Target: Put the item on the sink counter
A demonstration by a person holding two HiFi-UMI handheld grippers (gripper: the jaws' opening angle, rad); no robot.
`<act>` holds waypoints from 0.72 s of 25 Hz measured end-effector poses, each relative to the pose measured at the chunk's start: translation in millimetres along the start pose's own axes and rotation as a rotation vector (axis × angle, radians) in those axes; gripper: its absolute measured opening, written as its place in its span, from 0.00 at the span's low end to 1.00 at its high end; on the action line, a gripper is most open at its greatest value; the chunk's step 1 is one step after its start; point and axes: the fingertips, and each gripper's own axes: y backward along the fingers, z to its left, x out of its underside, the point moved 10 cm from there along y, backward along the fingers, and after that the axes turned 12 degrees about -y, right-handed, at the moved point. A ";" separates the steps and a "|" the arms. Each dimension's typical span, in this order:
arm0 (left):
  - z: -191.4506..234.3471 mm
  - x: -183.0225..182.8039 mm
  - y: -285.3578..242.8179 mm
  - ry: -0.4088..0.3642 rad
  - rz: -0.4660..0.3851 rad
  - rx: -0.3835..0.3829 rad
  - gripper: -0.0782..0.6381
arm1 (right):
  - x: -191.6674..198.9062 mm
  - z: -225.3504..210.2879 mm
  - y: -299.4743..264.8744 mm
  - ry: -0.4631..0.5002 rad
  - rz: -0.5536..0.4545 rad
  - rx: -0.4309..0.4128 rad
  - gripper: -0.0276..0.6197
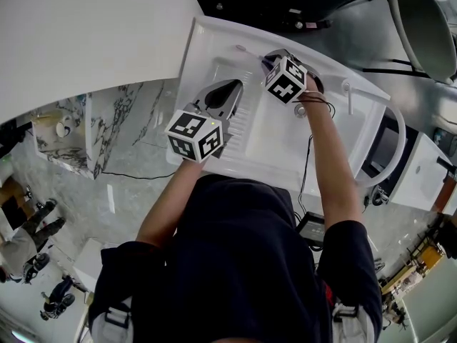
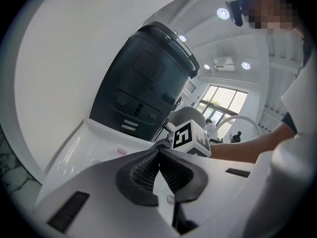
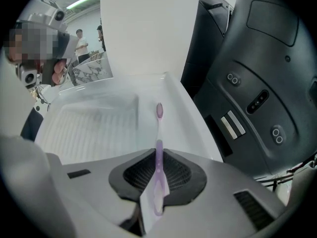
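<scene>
**Grip state.** The right gripper (image 3: 157,176) is closed on the toothbrush (image 3: 158,150). Both ribbed pads press against the purple handle near its tail end. The left gripper (image 2: 159,153) has its pads together at the tips and holds nothing.

**Position of the item.** The long axis of the toothbrush runs straight out along the jaw line, away from the person, with the bristle head (image 3: 159,110) leading. The head lies over the counter ledge (image 3: 187,114) at the far side of the sink (image 1: 203,45). This ledge sits between the ribbed basin (image 3: 94,128) and the dark appliance (image 3: 257,78) behind the sink. The head is at or just above the surface, but contact with the ledge cannot be confirmed.

**Arm selection.** The right gripper is the working one. The left gripper hangs over the near-left part of the sink, apart from the toothbrush.

**Next move (judgement).** The ledge lies just below and ahead of the fingers. The move calls for lowering the handle until its full length rests flat along the ledge, then parting the jaws.

**Caution (judgement).** The ledge borders the basin slope. A handle released while tilted may roll toward the basin.
</scene>
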 end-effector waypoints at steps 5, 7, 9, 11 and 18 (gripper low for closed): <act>0.1 0.6 0.4 0.001 0.000 -0.004 0.12 | -0.2 0.6 0.2 0.000 -0.004 0.006 0.14; -1.1 1.6 0.5 0.002 0.001 -0.004 0.12 | 0.0 0.7 0.1 0.004 -0.002 0.007 0.14; -2.2 2.3 1.0 0.002 0.002 -0.005 0.12 | 0.6 1.0 0.5 0.005 -0.001 0.009 0.14; -2.7 2.3 1.5 0.003 0.002 -0.004 0.12 | 1.2 1.4 1.5 0.002 0.000 0.011 0.14; -7.8 -0.6 0.2 -0.011 -0.002 0.004 0.12 | 0.0 -0.2 11.3 -0.037 -0.028 0.008 0.14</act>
